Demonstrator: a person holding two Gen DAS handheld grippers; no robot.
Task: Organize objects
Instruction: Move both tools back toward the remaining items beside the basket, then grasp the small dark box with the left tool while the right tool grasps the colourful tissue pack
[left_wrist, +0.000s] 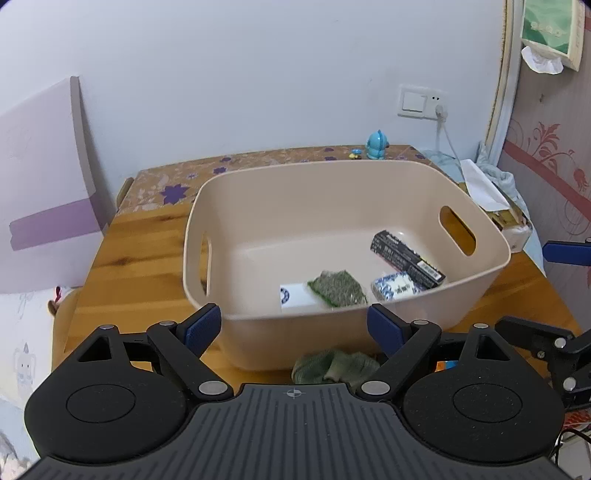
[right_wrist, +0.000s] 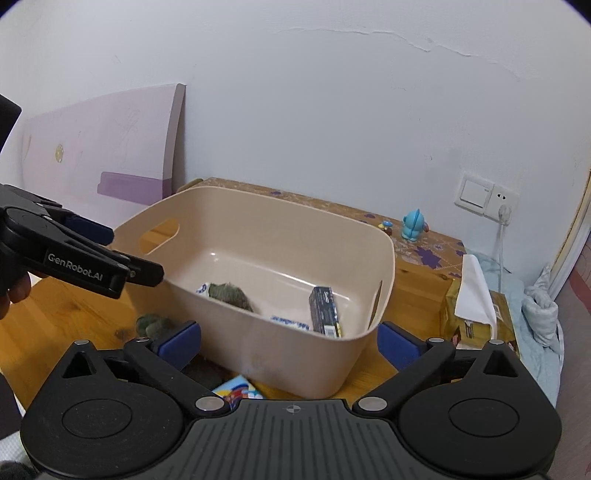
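A beige plastic bin (left_wrist: 476, 284) stands on the wooden table. Inside it lie a black box (left_wrist: 406, 258), a green scouring pad (left_wrist: 336, 288), a blue-and-white packet (left_wrist: 395, 288) and a white box (left_wrist: 295, 297). My left gripper (left_wrist: 295, 325) is open in front of the bin's near wall, holding nothing. A green cloth (left_wrist: 336, 365) lies on the table just below it. My right gripper (right_wrist: 290, 343) is open wide before the bin's (right_wrist: 258, 206) near corner, also empty. A colourful packet (right_wrist: 238, 391) lies under it.
A blue figurine (right_wrist: 413, 223) stands at the table's back edge near a wall socket (right_wrist: 487, 197). A yellow tissue box (right_wrist: 476, 317) sits right of the bin. A purple-and-white board (left_wrist: 44, 177) leans on the wall at left.
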